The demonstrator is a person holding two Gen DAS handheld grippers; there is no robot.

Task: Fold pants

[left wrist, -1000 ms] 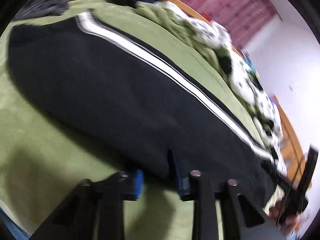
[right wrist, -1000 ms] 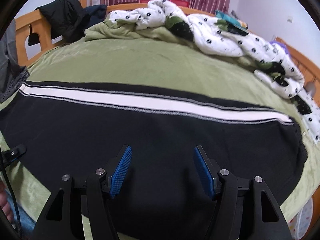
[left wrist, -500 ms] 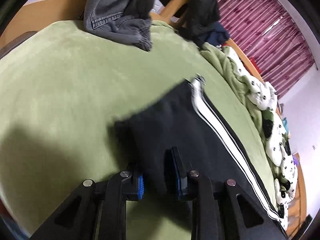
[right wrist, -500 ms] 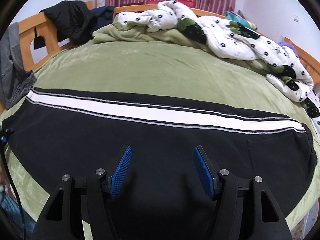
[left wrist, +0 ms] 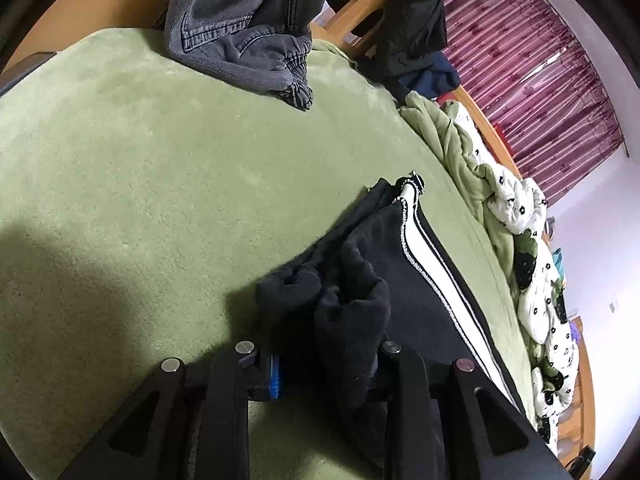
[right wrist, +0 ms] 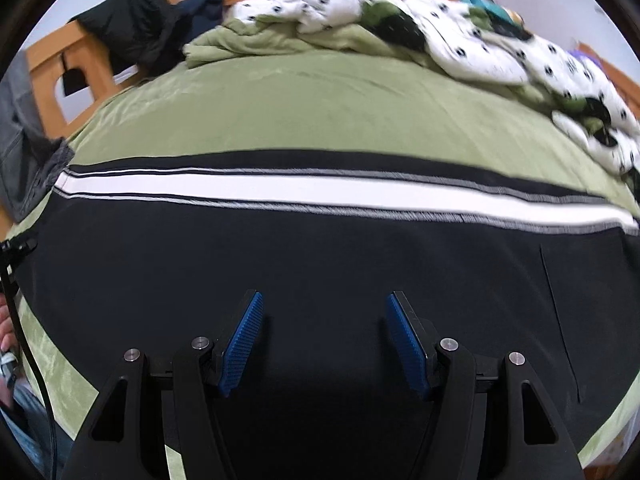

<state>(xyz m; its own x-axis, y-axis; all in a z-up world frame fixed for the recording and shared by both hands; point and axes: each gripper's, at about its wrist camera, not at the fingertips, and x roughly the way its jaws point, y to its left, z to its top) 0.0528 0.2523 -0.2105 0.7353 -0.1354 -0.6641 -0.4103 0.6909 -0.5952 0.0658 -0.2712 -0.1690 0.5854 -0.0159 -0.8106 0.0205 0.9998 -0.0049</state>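
Black pants (right wrist: 320, 264) with a white side stripe (right wrist: 304, 194) lie flat across the green bed cover (right wrist: 320, 112). In the left wrist view, my left gripper (left wrist: 324, 372) is shut on a bunched end of the pants (left wrist: 348, 312), lifted slightly off the cover; the stripe (left wrist: 432, 276) runs away to the right. My right gripper (right wrist: 322, 340) is open and empty, hovering above the middle of the pants with its blue pads (right wrist: 244, 344) apart.
Grey jeans (left wrist: 248, 28) hang over the wooden bed frame (right wrist: 60, 68) at the far left. A dark jacket (right wrist: 136, 32) drapes on the frame. A crumpled white spotted duvet (right wrist: 480, 44) and green blanket (right wrist: 256, 40) lie along the far side.
The left gripper has closed on the pants end, which is now bunched and raised. The right gripper has moved closer and lower over the pants, still open.
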